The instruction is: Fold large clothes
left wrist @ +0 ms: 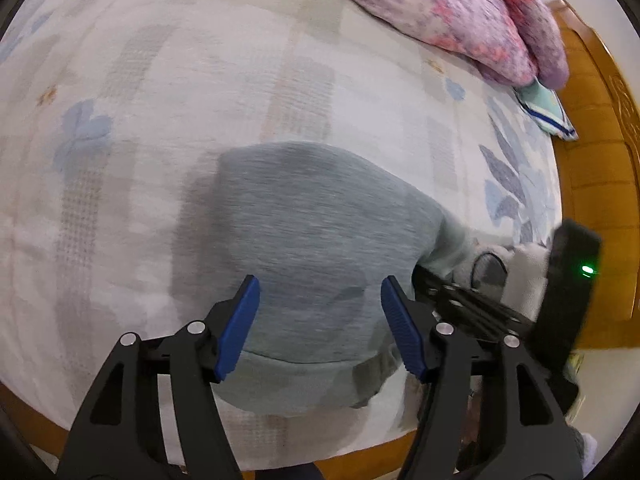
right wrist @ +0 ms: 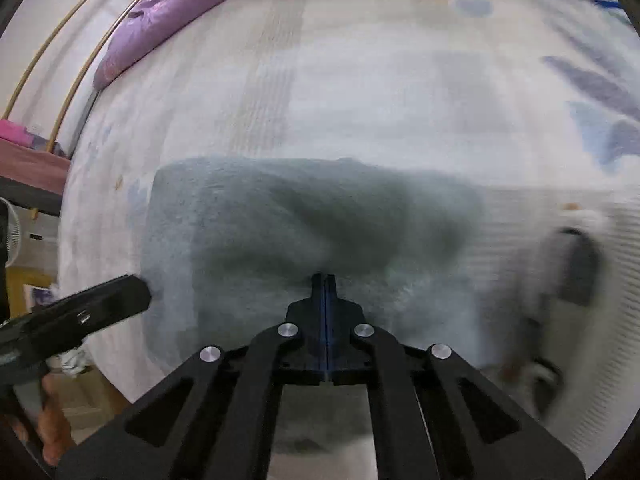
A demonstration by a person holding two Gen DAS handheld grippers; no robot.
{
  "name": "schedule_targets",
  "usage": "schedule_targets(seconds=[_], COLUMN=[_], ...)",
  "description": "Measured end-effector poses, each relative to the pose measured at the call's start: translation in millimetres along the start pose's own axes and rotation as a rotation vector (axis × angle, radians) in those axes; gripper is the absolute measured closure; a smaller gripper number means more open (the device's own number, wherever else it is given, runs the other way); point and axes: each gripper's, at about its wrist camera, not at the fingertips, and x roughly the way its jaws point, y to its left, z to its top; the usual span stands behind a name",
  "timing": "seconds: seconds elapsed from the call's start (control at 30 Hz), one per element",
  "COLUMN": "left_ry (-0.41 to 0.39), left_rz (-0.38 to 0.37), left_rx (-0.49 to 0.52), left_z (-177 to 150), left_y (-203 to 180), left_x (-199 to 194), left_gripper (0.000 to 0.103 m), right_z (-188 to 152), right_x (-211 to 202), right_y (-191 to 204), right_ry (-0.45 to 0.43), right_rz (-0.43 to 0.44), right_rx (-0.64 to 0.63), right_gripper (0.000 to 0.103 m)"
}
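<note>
A grey-blue garment [left wrist: 312, 232] lies folded into a compact block near the front edge of the bed. My left gripper [left wrist: 319, 280] hangs just above its near part, open, blue pads wide apart with only fabric below them. My right gripper [right wrist: 324, 276] is shut, pads flat together, and no cloth shows between them. Its tips sit at the garment [right wrist: 280, 216], where the darker fabric meets a paler part. In the left wrist view the right gripper [left wrist: 418, 272] comes in from the right, level with the garment's right edge. Both views are blurred.
The bed has a pale patterned sheet [left wrist: 200, 80]. A pink-purple quilt [left wrist: 460, 12] is heaped at the far side, a teal item with a blue stripe [left wrist: 548, 108] beside it. The wooden bed frame [left wrist: 600, 160] runs along the right. A blurred white and dark-grey thing [right wrist: 572, 264] lies right of the garment.
</note>
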Motion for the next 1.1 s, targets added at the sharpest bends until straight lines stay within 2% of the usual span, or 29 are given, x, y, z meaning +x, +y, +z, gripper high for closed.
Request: schedule_targets(seconds=[0.2,0.3,0.4,0.5,0.6,0.67,0.7,0.73,0.8,0.83,0.87,0.9,0.93,1.03,1.1], left_ry=[-0.067,-0.077,-0.048,0.013,0.032,0.036,0.041,0.052,0.08,0.088,0.092,0.093,0.096,0.101,0.107], left_rz=[0.021,0.019,0.025,0.055,0.036,0.053,0.062,0.072,0.072,0.074,0.079,0.083,0.087,0.082,0.07], left_rx=[-0.067,-0.113,-0.098,-0.082,-0.068,-0.056,-0.055,-0.058,-0.069,-0.074,-0.066,-0.057,-0.044,-0.058,-0.079], left_z=[7.5,12.0,16.9,19.9,19.9,19.9,20.1,21.2,23.9,25.2,26.8,27.6,28.7,29.4,30.9], left_y=[36.0,50.1,49.3,43.8,38.3,36.9,37.7,40.0,44.7,46.5,46.5,45.8,44.5,45.1,48.3], left_x=[-23.6,-30.2,-22.3,-1.8,7.5,13.1,16.8,22.9,33.5,36.9,40.5,42.1,45.0,48.7,51.0], left_gripper=[0.036,0.036,0.032,0.029,0.029,0.023,0.021,0.017,0.016,0.014,0.013,0.013,0.013,0.012,0.012], right_z=[27.4,38.0,50.0,49.2,36.8,23.8,16.2,7.9,-6.7,-15.3,-20.8,-29.1,-37.7,-62.7,-78.9], right_x=[16.9,31.2,49.2,38.6,15.7,8.6,7.4,7.0,2.2,-3.3,-6.8,-11.9,-15.0,-5.2,7.0], right_y=[55.6,70.1,60.3,45.2,26.6,6.1,-7.7,-22.0,-40.8,-46.7,-48.7,-50.3,-51.4,-59.9,-63.7], right_ry=[-0.004,0.008,0.026,0.041,0.037,0.045,0.046,0.056,0.063,0.045,0.036,0.017,-0.002,0.008,0.037], right_rz=[0.078,0.044,-0.004,0.055,-0.018,-0.073,-0.096,-0.115,-0.082,-0.031,-0.016,-0.001,0.03,0.143,0.19], right_rx=[-0.061,-0.082,-0.036,0.038,0.081,0.122,0.159,0.202,0.291,0.331,0.35,0.381,0.414,0.561,0.654], right_gripper=[0.102,0.102,0.102,0.102,0.101,0.097,0.094,0.084,0.08,0.072,0.063,0.045,0.037,0.027,0.027])
